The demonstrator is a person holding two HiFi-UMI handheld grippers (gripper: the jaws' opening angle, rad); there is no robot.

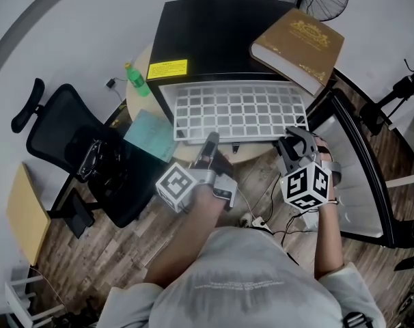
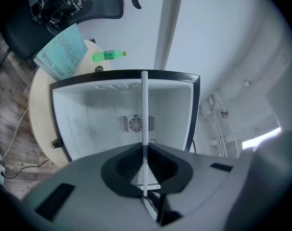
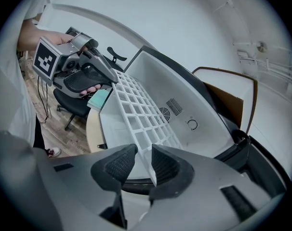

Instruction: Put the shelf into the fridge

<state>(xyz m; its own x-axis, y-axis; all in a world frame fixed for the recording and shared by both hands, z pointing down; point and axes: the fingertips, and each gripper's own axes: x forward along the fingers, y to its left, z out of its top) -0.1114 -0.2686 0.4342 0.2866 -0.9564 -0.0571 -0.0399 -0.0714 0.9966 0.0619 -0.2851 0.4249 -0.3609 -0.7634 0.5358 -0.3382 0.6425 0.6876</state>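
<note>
While level, shelf [image 1: 234,111] between both tongs [image 1: 210,141] [image 1: 294,137]

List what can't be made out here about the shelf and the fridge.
- Head view: the inside of the fridge, hidden under its black top and the shelf.
- Head view: print on the yellow label, too small to read.
- Left gripper view: the shelf's grid, seen only edge-on; part of the fridge's opening, behind the left gripper.
- Right gripper view: the shelf's near edge, behind the right gripper shut on it.
</note>
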